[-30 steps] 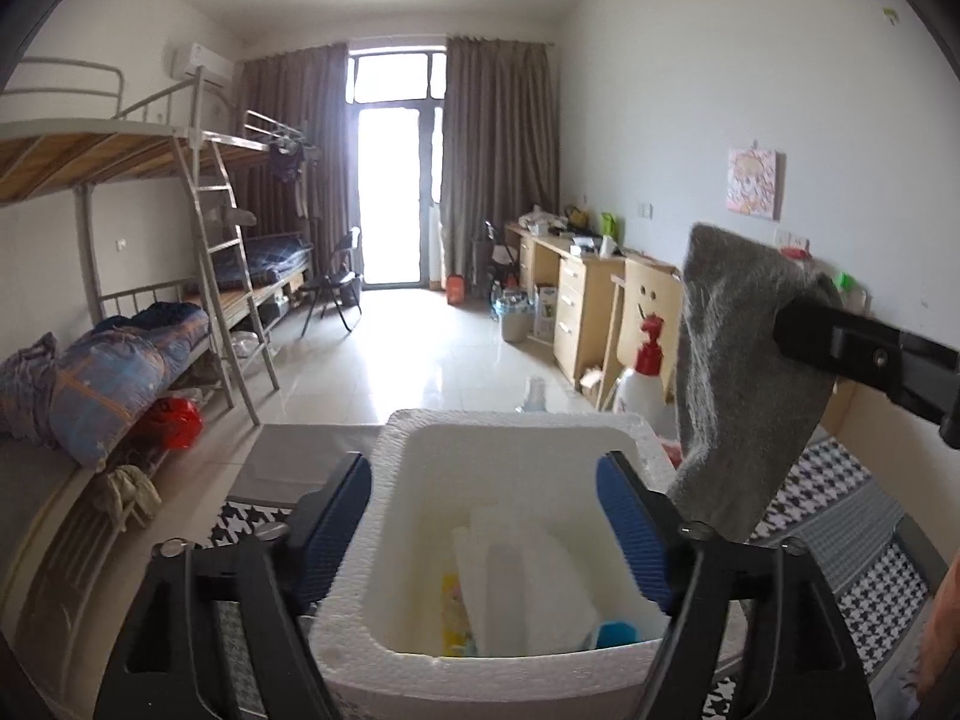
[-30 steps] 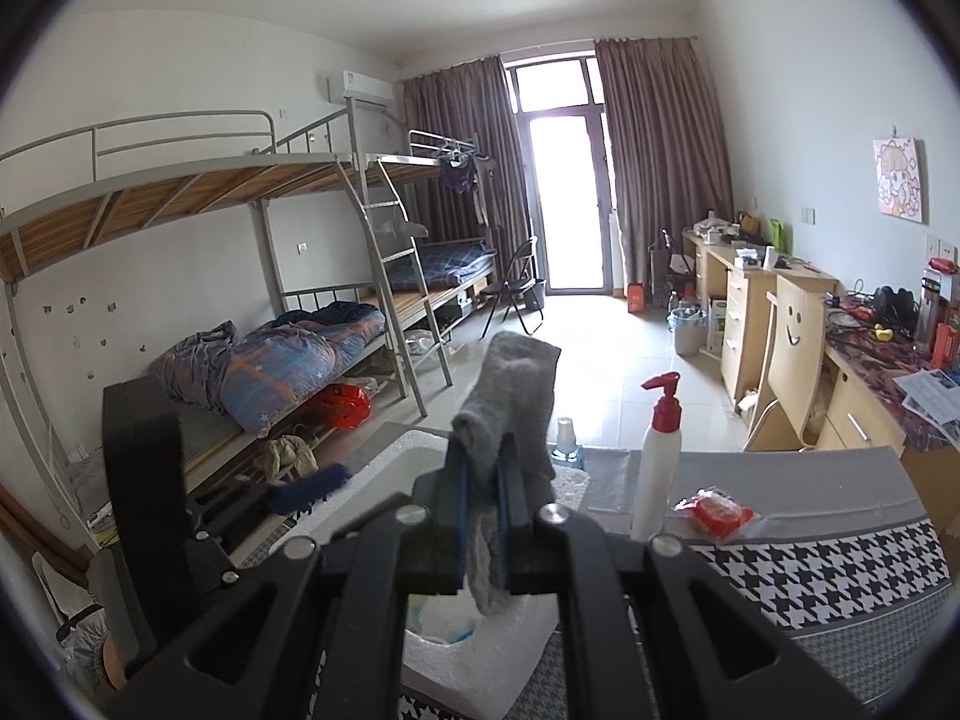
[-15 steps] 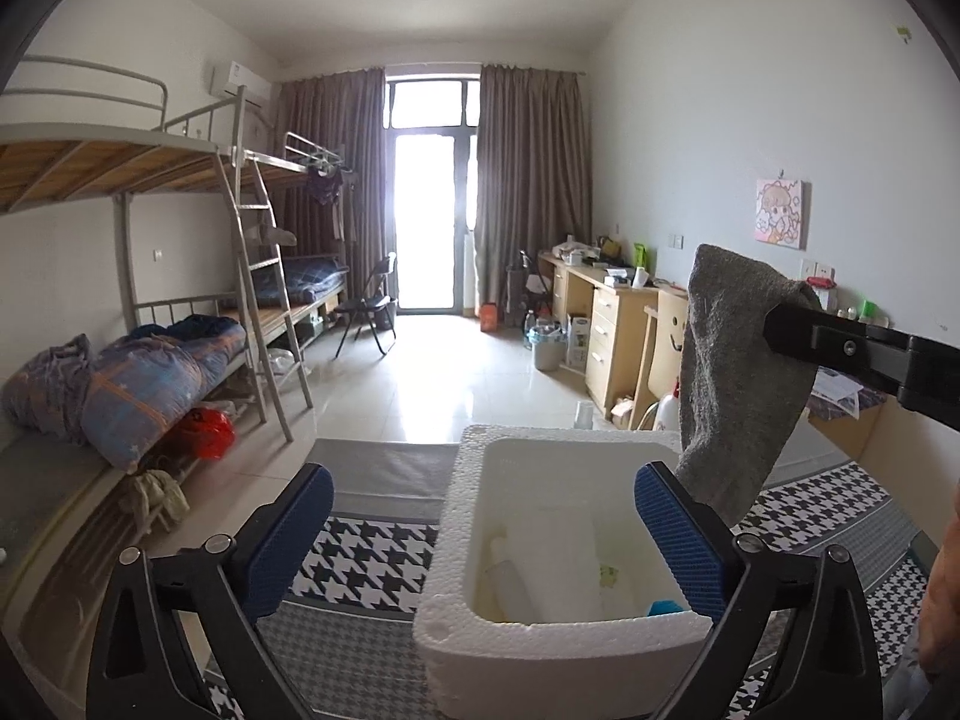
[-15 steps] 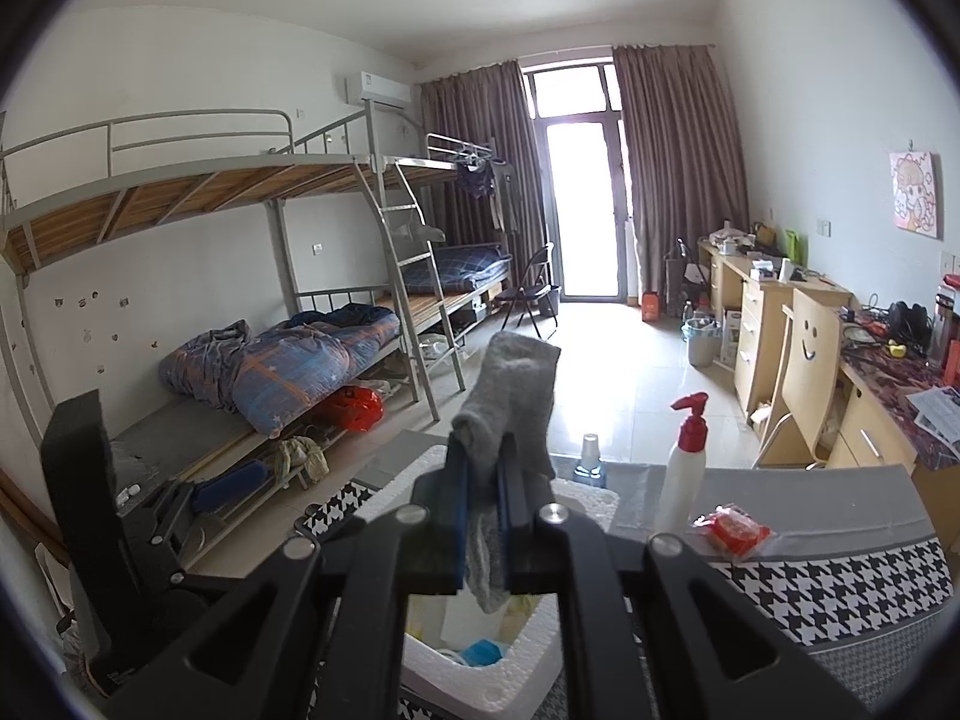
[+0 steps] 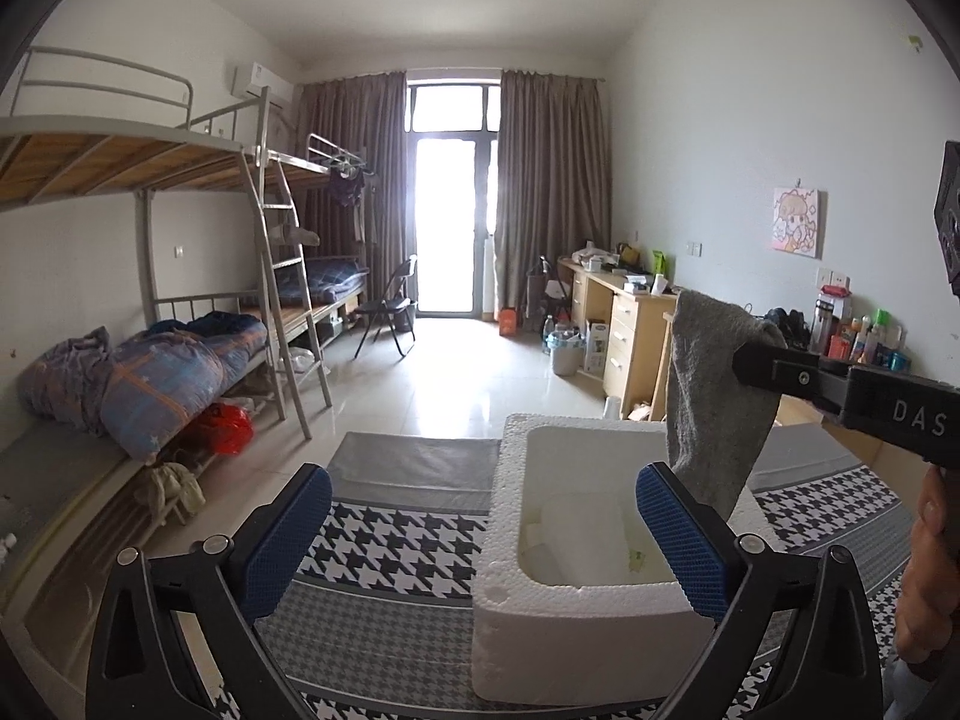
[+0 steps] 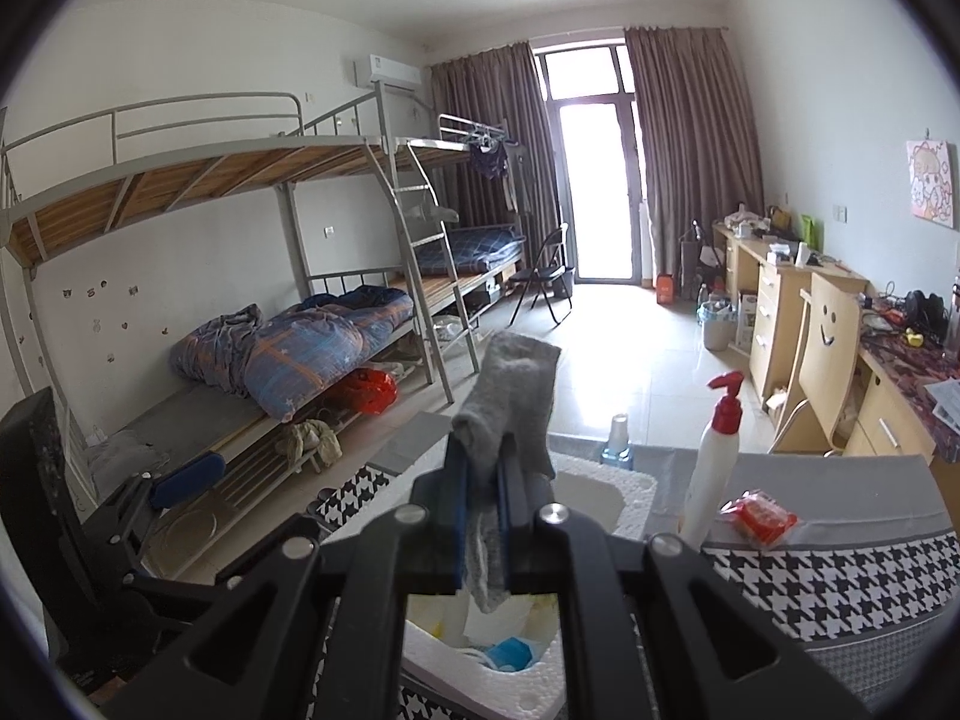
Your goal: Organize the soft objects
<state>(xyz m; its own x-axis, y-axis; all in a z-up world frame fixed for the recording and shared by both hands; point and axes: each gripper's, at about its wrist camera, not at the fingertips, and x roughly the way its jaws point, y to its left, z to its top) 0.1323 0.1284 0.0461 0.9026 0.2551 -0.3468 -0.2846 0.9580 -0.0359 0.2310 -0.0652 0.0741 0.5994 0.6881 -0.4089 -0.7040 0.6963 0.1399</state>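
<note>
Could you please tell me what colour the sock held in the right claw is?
The sock is plain grey, clearest in the left wrist view.

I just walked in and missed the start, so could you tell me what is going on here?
A person with two handheld grippers is tidying soft things. The right gripper has its jaws shut on a grey sock and holds it above a white foam box on the houndstooth cloth. The left gripper is open and empty, next to the box. The sock is not yet in the box.

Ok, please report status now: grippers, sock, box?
Right gripper shut on grey sock, above foam box. Left gripper open, empty. Nothing blocking the box.
</note>
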